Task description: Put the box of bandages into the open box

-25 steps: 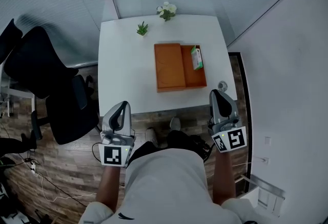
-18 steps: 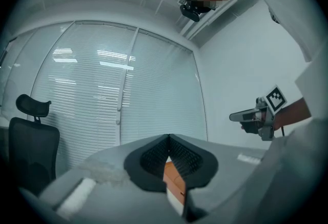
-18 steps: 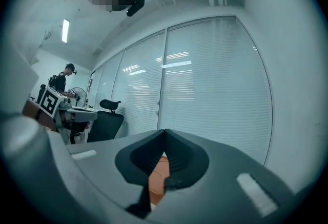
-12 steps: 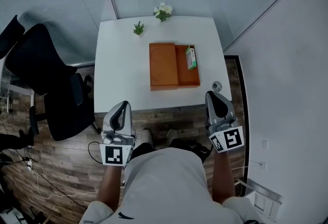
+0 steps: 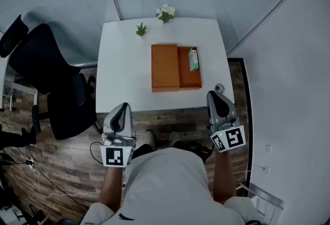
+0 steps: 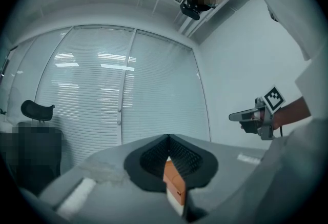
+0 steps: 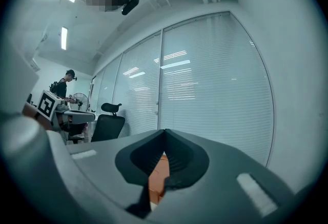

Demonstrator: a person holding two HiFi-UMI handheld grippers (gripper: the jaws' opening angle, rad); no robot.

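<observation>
Orange open box (image 5: pixel 190 81) sat on the white desk (image 5: pixel 124 69), with the green-and-white box of bandages (image 5: pixel 193 59) lying inside its right half, toward the far end. Left hand-held gripper (image 5: pixel 121 108) and right hand-held gripper (image 5: pixel 217 96) hung just short of the desk's near edge, each with jaws together and empty.

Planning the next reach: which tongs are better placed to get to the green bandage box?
Right, probably. The green bandage box lies in the orange box's right half, on the right tongs' side; the left tongs would cross over. Both are shut, empty.
</observation>
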